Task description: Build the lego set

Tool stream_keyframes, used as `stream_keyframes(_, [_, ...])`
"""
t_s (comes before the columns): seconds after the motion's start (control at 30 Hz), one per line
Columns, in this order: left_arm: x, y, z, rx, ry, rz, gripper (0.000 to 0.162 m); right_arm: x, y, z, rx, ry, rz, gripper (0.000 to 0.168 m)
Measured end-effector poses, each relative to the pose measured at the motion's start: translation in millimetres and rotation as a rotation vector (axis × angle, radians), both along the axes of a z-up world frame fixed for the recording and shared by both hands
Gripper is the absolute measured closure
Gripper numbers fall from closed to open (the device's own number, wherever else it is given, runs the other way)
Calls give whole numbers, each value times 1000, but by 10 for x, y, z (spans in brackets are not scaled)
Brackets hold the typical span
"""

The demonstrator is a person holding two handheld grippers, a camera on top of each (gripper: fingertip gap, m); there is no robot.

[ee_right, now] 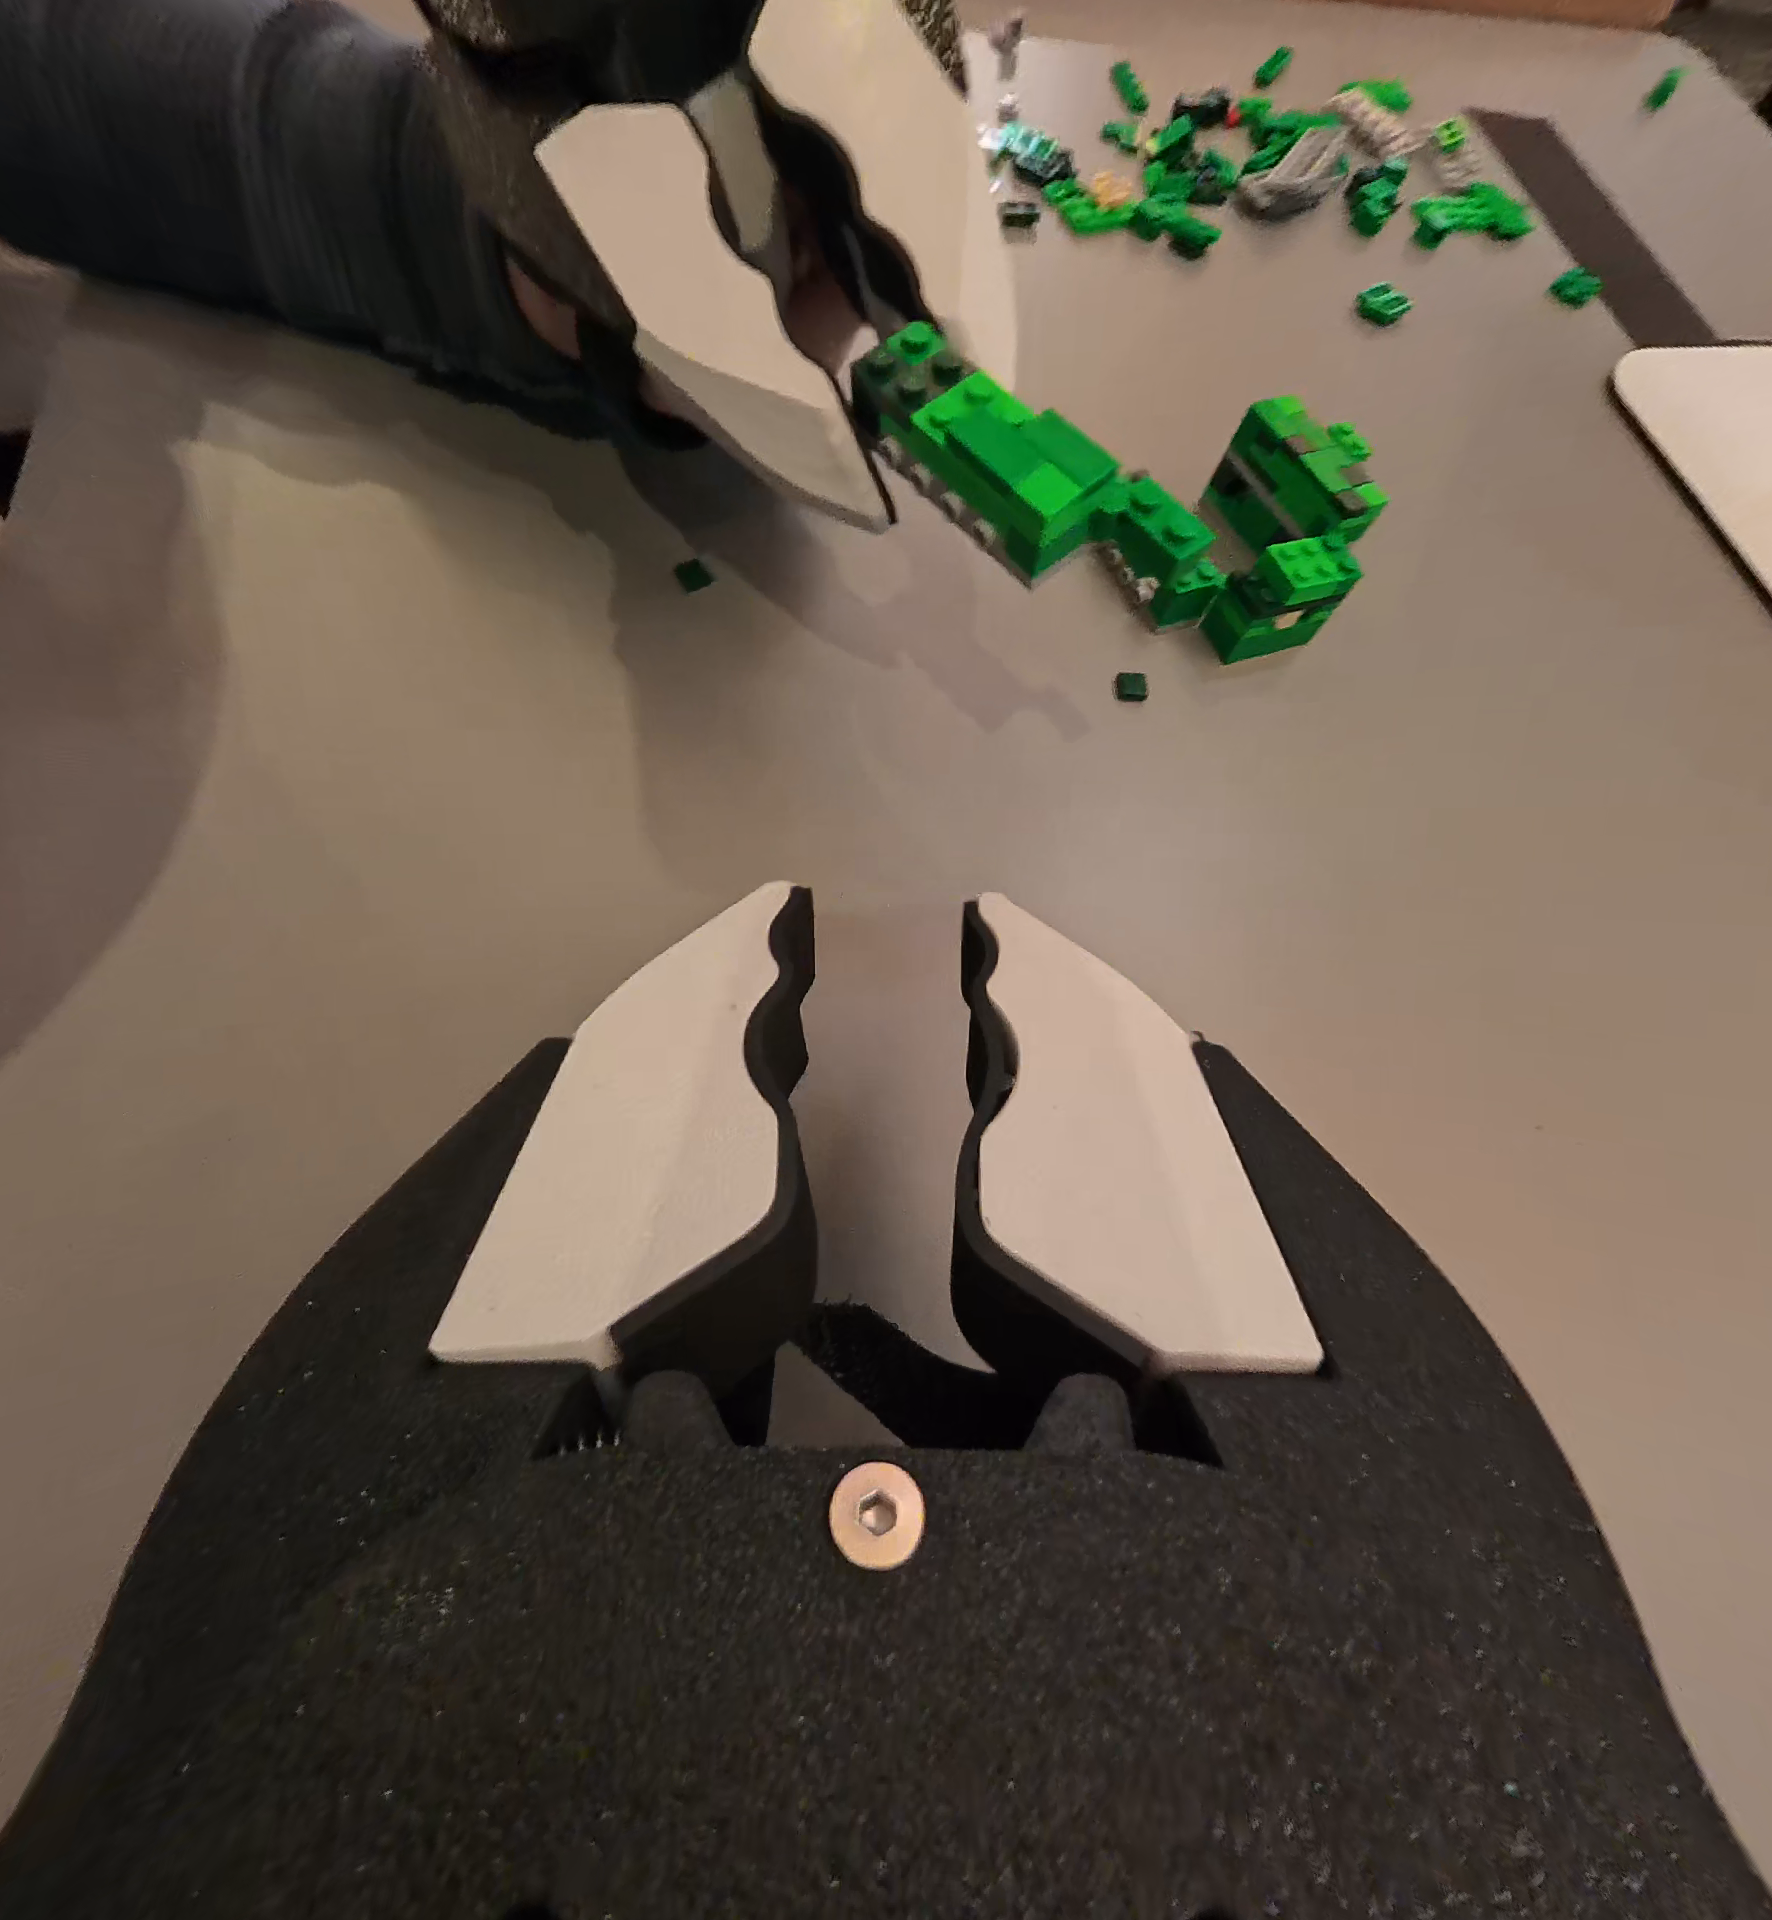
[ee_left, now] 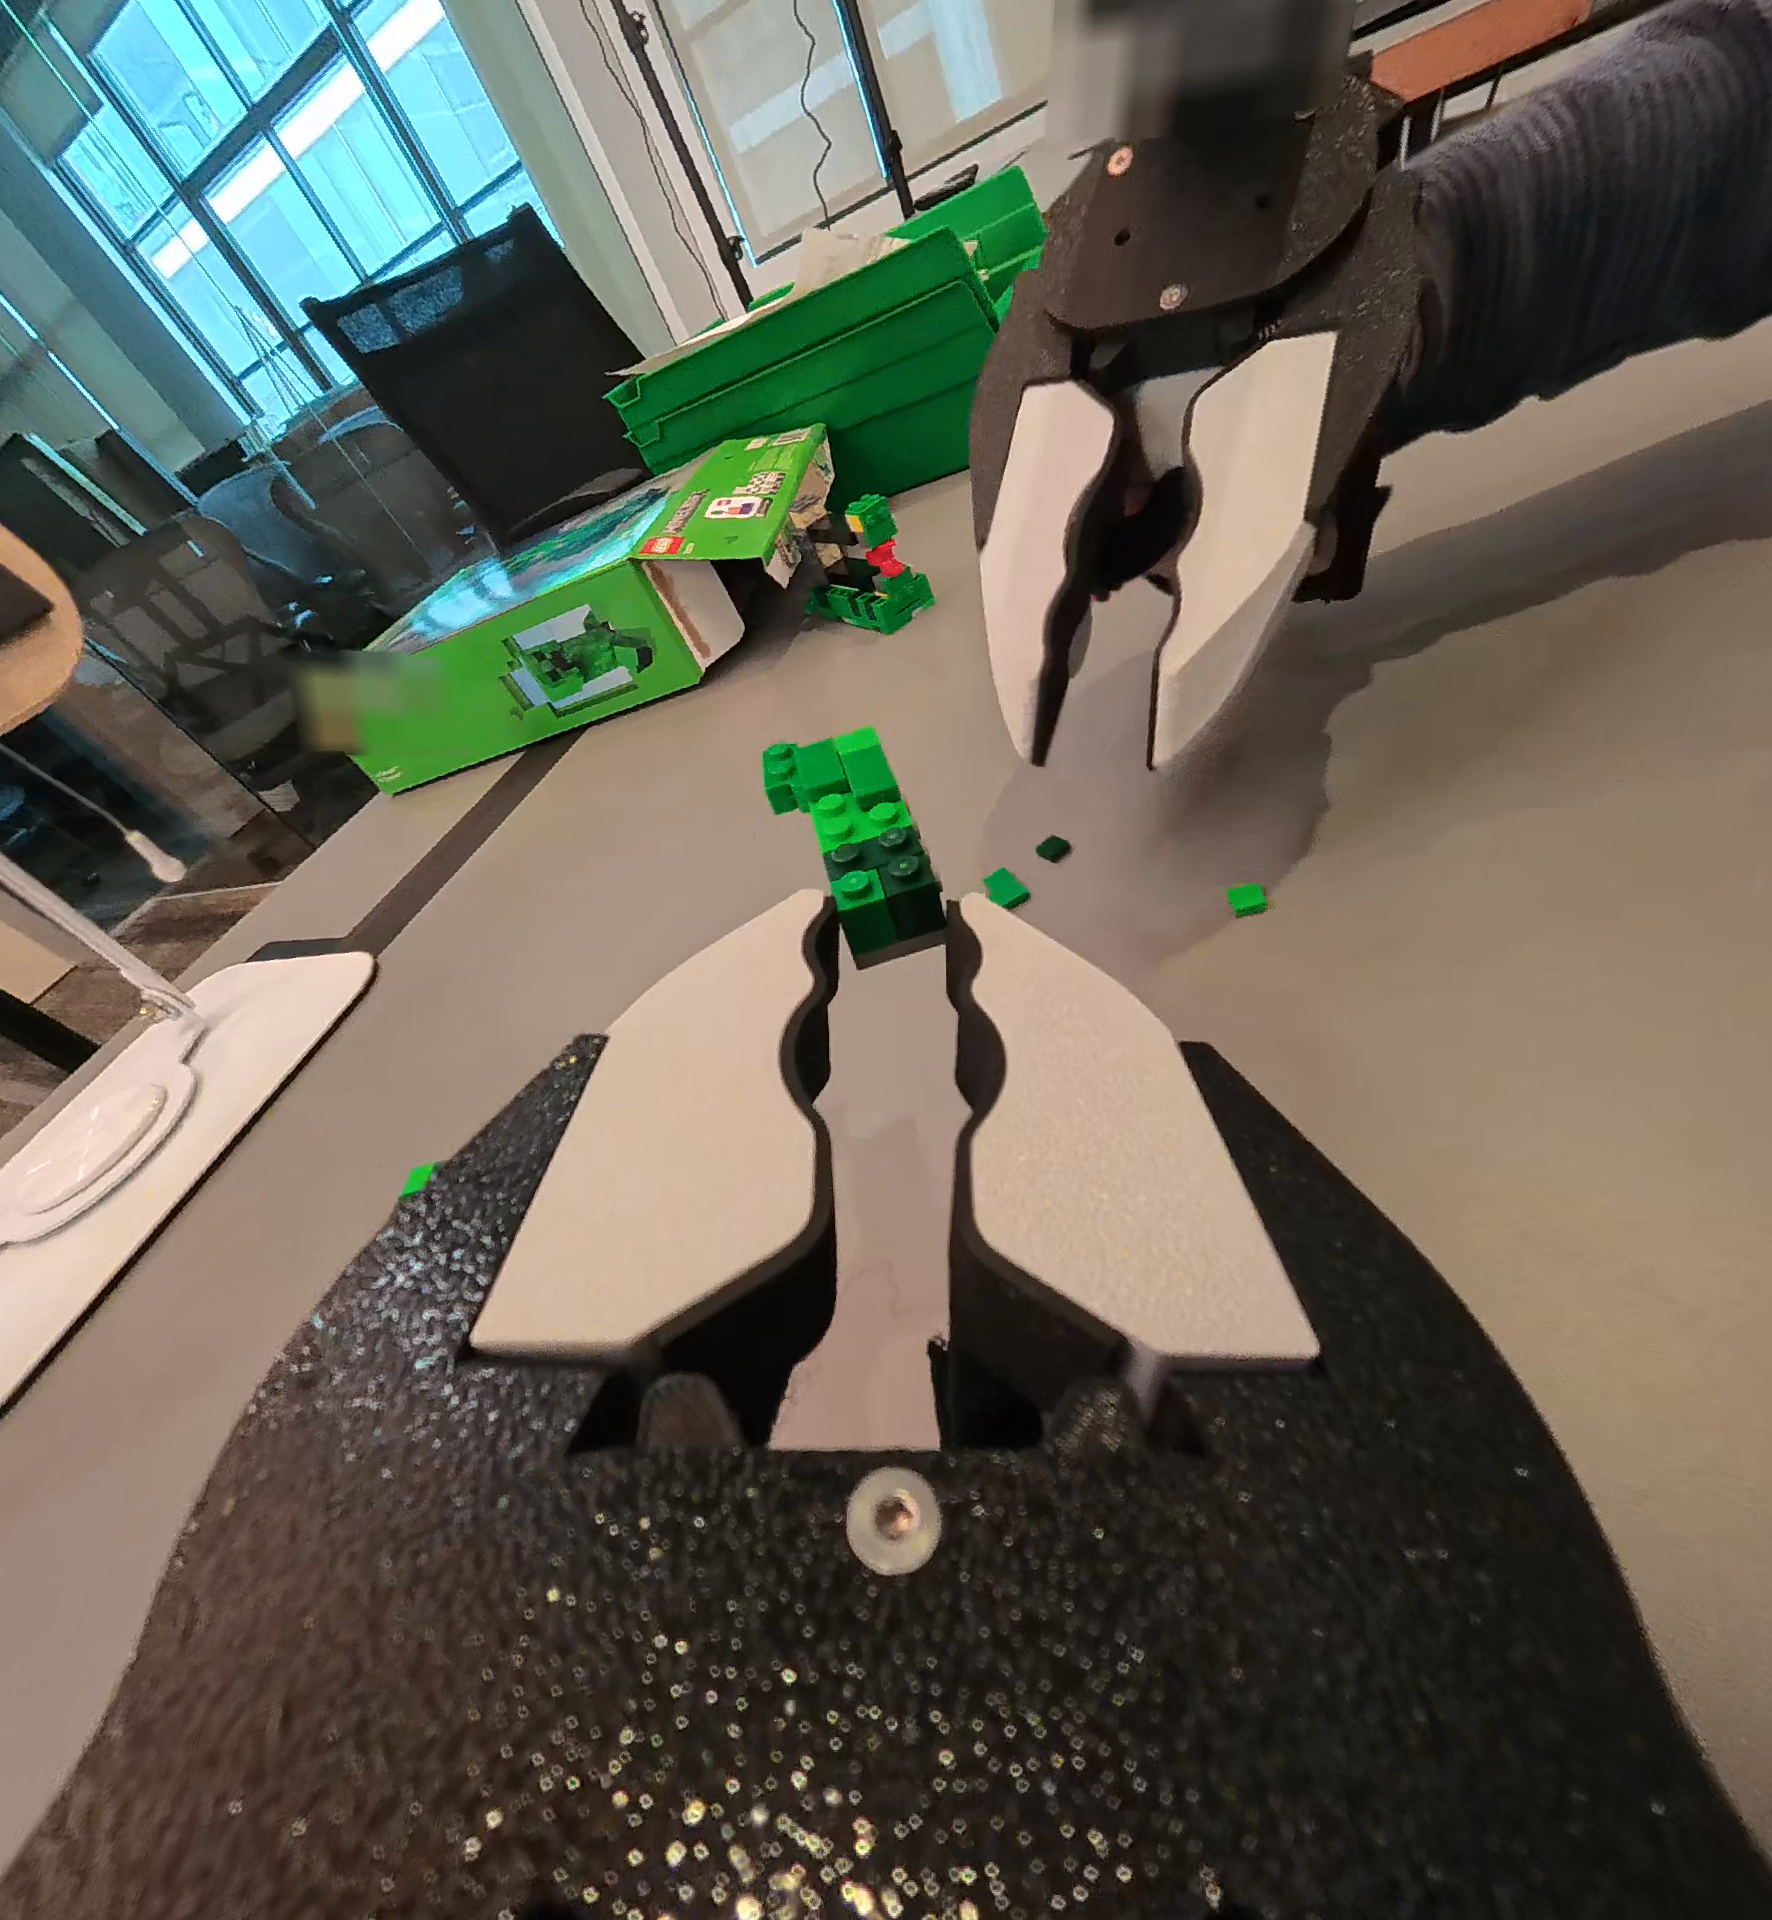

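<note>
A long green lego build [ee_left: 866,821] made of light and dark green bricks lies along the grey table [ee_left: 1484,1039]. My left gripper [ee_left: 892,914] is shut on its near end. In the right wrist view the left gripper [ee_right: 897,416] holds that build [ee_right: 1007,468] by one end, and the build's far end joins a blocky green part [ee_right: 1277,520]. My right gripper [ee_right: 884,899] is open and empty above bare table. In the left wrist view it [ee_left: 1098,753] hangs fingertips-down to the right of the build. Small green tiles [ee_left: 1007,888] [ee_right: 1131,685] lie beside the build.
A green lego box [ee_left: 539,644] lies open at the back left, with a small green build [ee_left: 866,582] beside it and green trays [ee_left: 809,364] behind. A pile of loose bricks [ee_right: 1277,166] lies beyond the build. A white pad [ee_left: 134,1091] [ee_right: 1744,468] sits at the table edge.
</note>
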State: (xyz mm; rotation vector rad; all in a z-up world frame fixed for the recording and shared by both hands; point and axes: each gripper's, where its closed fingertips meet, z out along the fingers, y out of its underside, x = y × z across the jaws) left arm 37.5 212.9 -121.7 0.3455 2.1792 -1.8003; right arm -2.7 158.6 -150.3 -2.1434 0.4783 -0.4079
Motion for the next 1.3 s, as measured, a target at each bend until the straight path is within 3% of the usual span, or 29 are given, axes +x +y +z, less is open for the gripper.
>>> stream_keyframes(0.03, [6,4,-2,-3,13,-3,143,16,-18,8,24,1,-11,142])
stream_keyframes(0.33, [30,6,-20,2,32,1,143,90,-191,-66,27,-1,-94,138])
stream_keyframes(0.53, [500,231,24,43,-75,242,143,163,-397,-220,-92,67,-201,143])
stream_keyframes(0.67, [632,339,58,13,-26,274,144,153,-408,-346,-119,153,-231,148])
stream_keyframes(1.17, [435,219,-36,57,-30,168,143,186,-363,-479,-207,195,-236,161])
stream_keyframes(1.3, [219,171,-32,62,-20,31,143,181,-156,-196,-142,68,-139,161])
